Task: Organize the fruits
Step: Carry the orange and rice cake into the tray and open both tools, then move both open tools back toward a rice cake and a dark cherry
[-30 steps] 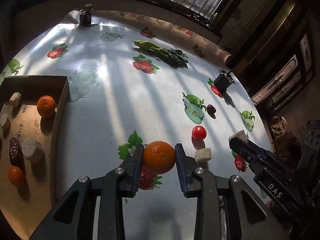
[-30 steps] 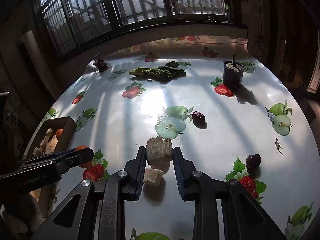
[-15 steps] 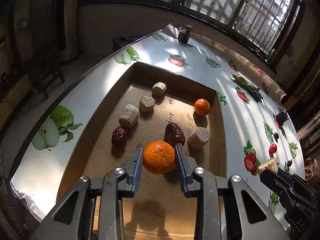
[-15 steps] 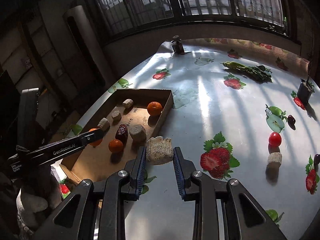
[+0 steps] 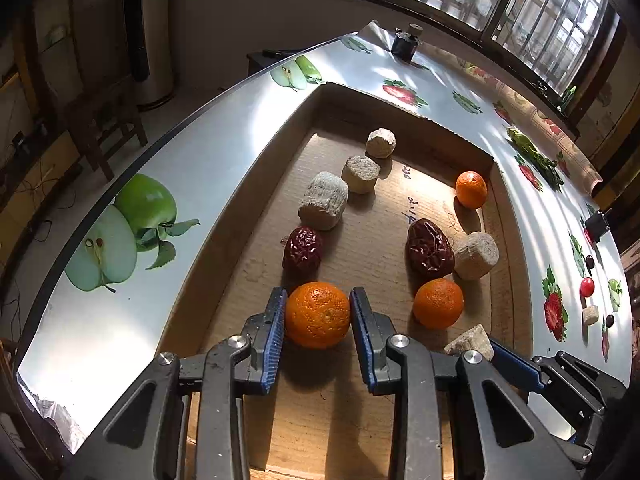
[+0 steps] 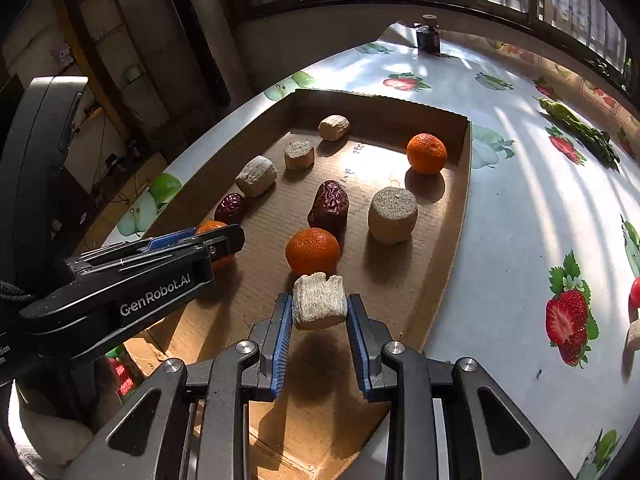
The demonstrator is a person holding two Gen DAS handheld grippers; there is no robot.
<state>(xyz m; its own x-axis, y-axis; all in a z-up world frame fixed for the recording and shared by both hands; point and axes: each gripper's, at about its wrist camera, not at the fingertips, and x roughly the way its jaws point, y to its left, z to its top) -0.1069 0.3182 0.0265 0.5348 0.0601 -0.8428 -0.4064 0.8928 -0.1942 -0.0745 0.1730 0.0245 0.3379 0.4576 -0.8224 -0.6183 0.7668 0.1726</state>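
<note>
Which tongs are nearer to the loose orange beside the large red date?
Right. The right tongs hover just in front of that orange; the left tongs sit farther to its left.

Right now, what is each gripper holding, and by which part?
Left gripper clamps an orange by its sides; right gripper clamps a beige block by its two opposite side faces.

You are seeing "GenRobot.AI" in white letters on side of left gripper point(image 6: 224, 240), right wrist view. Handwritten ink marks are showing on floor of cardboard box point(image 5: 404, 204), too scrawled for reading. Nothing else is reading clearly.
</note>
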